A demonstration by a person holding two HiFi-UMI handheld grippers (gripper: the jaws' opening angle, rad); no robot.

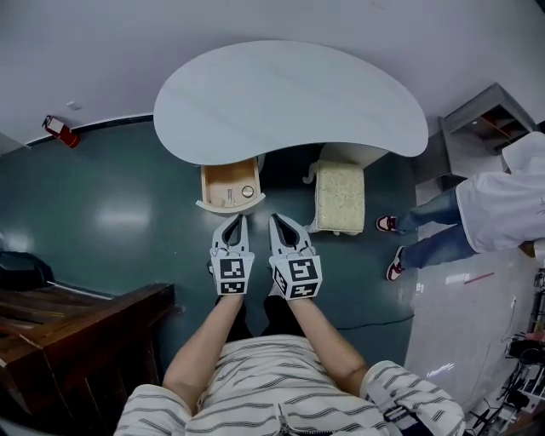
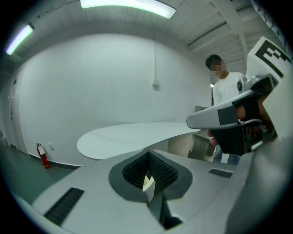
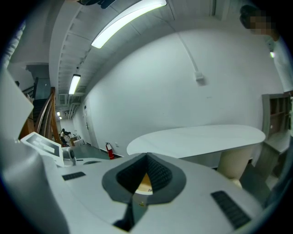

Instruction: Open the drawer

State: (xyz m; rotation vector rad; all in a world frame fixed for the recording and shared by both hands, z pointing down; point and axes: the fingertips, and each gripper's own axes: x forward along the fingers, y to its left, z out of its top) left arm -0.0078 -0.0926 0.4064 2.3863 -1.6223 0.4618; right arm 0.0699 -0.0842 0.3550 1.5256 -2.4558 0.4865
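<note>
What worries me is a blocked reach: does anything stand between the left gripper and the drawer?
Nothing visible does. In the head view the left gripper, shut, ends just short of the drawer, already pulled out from under the table. The stool stands to the right, clear of that line.

A white kidney-shaped table [image 1: 289, 98] stands against a plain white wall [image 1: 255, 21] on a dark teal floor [image 1: 102, 213]. A cream padded stool [image 1: 339, 197] sits at the table's near edge, toward its right end. Left of the table, a red fire extinguisher [image 1: 60, 129] stands at the foot of the wall. Right of the table is a grey shelf unit [image 1: 485, 119]. Dark wooden furniture [image 1: 77, 319] sits well apart from the table, on its near left. 2 long lamps [image 2: 128, 5] glow on the ceiling above the table.
</note>
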